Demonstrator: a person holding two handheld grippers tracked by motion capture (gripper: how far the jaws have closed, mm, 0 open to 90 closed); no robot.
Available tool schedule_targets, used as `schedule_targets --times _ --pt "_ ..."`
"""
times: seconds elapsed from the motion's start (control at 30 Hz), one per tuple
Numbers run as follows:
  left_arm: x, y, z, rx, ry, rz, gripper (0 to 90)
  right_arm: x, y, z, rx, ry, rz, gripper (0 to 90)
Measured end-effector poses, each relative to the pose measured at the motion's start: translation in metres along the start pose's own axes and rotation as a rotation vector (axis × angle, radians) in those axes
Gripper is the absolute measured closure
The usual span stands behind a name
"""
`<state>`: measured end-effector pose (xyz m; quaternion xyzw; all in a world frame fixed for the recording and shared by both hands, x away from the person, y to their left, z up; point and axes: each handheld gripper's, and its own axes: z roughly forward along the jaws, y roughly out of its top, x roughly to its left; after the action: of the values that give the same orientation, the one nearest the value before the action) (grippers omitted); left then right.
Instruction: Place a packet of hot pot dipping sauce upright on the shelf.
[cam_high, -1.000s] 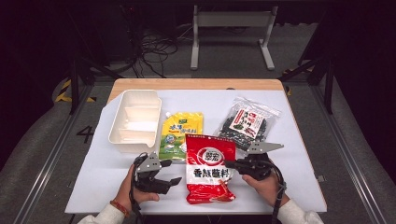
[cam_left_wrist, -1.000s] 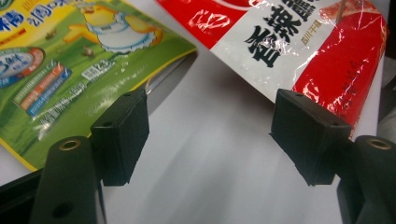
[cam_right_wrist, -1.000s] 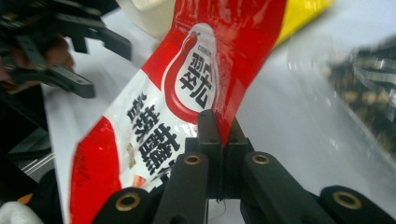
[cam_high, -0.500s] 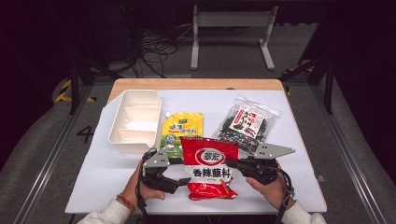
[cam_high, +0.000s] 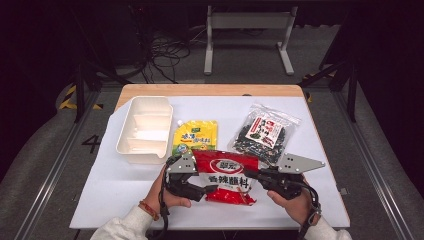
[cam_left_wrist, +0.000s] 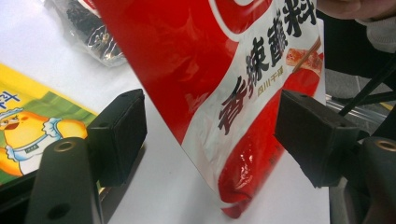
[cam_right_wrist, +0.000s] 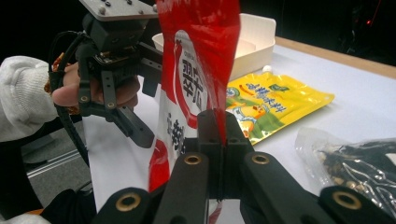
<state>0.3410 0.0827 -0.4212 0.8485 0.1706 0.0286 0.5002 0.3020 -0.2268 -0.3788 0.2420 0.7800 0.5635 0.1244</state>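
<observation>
White table (cam_high: 125, 200) | red pouch (cam_high: 227, 175) pinched in right tongs (cam_right_wrist: 218, 122); between parted left tongs (cam_left_wrist: 210, 135)

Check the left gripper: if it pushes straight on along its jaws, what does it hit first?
Most likely the red pouch. In the left gripper view the left gripper has open jaws with the pouch's lower part hanging between them, untouched by either pad. The right gripper pinches its edge. Depth is hard to judge.

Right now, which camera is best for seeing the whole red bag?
The high view: the red bag shows nearly whole there, lifted between both grippers. The left gripper view shows its lower part close up, the right gripper view its edge pinched in that gripper's fingers.
</observation>
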Motion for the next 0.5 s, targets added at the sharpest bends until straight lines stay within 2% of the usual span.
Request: schedule_targets --times 0.13,0.23,0.3,0.4,0.47,0.5 --pt "0.003 0.005 0.004 -0.018 -0.020 0.005 26.6 0.000 0.003 -0.002 -0.016 -0.002 -0.005 90.0" --pt "0.003 0.008 0.007 -0.032 -0.018 0.001 28.1 -0.004 0.005 -0.005 -0.029 -0.012 -0.005 90.0" --pt "0.004 0.013 0.009 -0.041 -0.011 0.014 30.6 -0.005 0.006 -0.007 -0.040 -0.015 -0.002 90.0" --pt "0.005 0.018 0.009 -0.068 -0.018 0.016 31.6 -0.007 0.007 -0.009 -0.048 -0.020 -0.001 90.0" --pt "0.006 0.022 0.010 -0.083 -0.013 0.019 35.6 -0.008 0.008 -0.011 -0.059 -0.019 -0.001 90.0" --pt "0.007 0.024 0.011 -0.092 -0.024 0.016 36.0 -0.008 0.008 -0.012 -0.064 -0.017 -0.002 90.0"
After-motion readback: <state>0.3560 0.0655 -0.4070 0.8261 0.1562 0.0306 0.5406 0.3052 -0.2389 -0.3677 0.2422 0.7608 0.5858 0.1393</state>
